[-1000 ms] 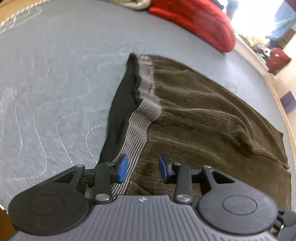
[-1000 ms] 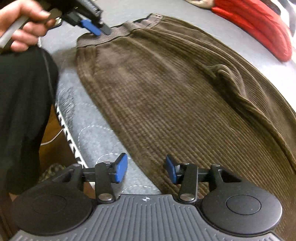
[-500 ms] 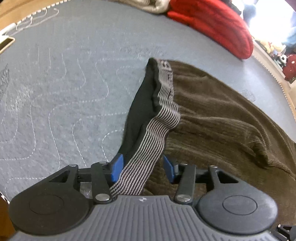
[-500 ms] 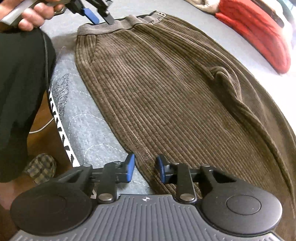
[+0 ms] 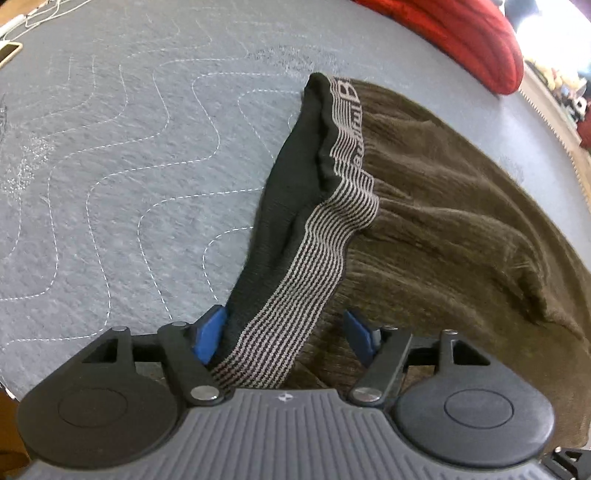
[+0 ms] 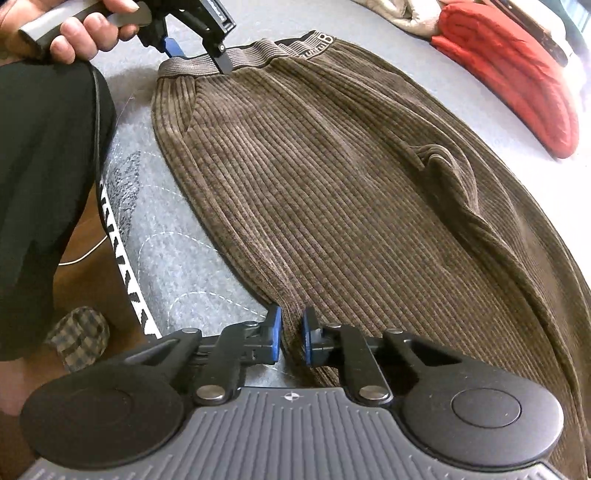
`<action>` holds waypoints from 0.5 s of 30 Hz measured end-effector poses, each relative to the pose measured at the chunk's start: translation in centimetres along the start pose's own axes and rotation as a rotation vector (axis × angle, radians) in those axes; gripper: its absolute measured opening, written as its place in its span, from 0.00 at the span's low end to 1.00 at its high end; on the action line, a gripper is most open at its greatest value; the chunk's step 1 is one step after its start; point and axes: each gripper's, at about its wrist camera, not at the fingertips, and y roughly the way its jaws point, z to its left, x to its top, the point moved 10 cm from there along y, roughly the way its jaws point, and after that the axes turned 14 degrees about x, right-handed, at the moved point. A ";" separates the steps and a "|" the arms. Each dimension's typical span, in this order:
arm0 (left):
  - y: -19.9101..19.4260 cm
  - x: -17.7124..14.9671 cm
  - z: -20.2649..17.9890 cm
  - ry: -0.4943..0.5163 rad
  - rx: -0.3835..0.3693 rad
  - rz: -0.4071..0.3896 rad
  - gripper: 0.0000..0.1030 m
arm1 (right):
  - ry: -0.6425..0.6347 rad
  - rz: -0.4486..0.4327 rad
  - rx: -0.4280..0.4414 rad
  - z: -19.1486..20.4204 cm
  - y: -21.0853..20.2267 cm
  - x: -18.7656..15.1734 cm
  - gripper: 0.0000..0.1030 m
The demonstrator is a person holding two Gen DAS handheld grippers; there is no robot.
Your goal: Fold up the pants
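Brown corduroy pants [image 6: 332, 192] lie spread on the grey quilted surface [image 6: 192, 273]; they also show in the left wrist view [image 5: 461, 229]. Their striped waistband [image 5: 314, 273] with black lining runs between the pads of my left gripper [image 5: 284, 332], whose jaws stand wide apart around it. The left gripper also shows in the right wrist view [image 6: 199, 44] at the waistband [image 6: 251, 55]. My right gripper [image 6: 291, 339] is nearly shut, pinching the near side edge of the pants between its blue pads.
A red folded garment [image 5: 461, 40] and a beige one [image 6: 402, 14] lie at the far side. The quilt's patterned near edge [image 6: 122, 258] borders the wooden floor. The person's black-clad body [image 6: 40, 177] is at left. A phone [image 5: 9, 53] lies far left.
The right gripper's jaws have closed from wide open onto the pants' side edge. The left gripper has moved forward along the waistband, lifting it, with its jaws opening wider.
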 end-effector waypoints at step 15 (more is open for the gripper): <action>-2.8 0.2 -0.4 0.037 0.203 -0.206 0.24 | 0.042 -0.027 0.050 -0.2 -0.7 0.3 0.07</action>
